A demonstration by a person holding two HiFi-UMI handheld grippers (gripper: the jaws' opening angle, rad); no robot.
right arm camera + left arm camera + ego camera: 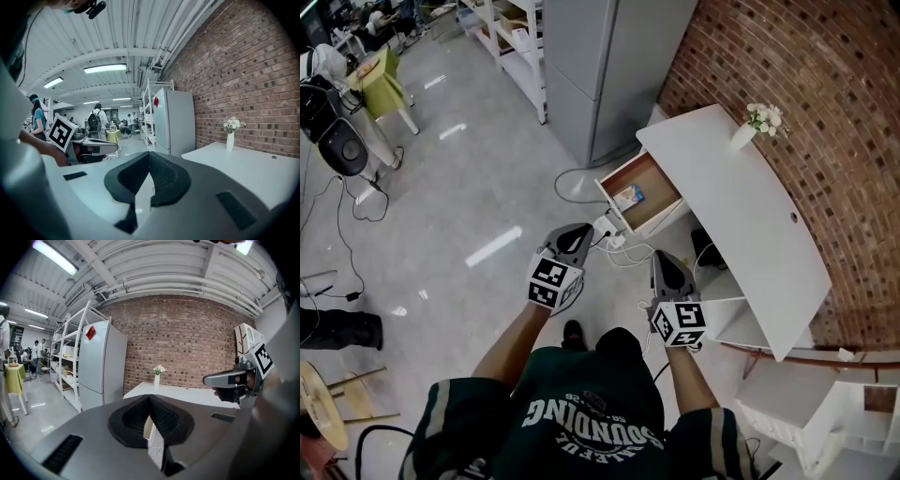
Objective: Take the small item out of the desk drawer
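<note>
The white desk [750, 216] has its wooden drawer [659, 212] pulled open toward the floor side. A small blue and white item [629, 197] lies inside it. My left gripper [574, 232] hovers short of the drawer, jaws shut with nothing between them; its own view shows the pads [157, 416] closed together. My right gripper [664, 260] hangs beside it, nearer the desk's front edge, also shut and empty, with its pads [159, 173] meeting. The drawer does not show in either gripper view.
A white vase with flowers [757, 123] stands at the desk's far end by the brick wall. A grey cabinet [609, 66] rises behind the drawer. A power strip and cables [611, 232] lie on the floor below the drawer. White shelving [825, 412] is at lower right.
</note>
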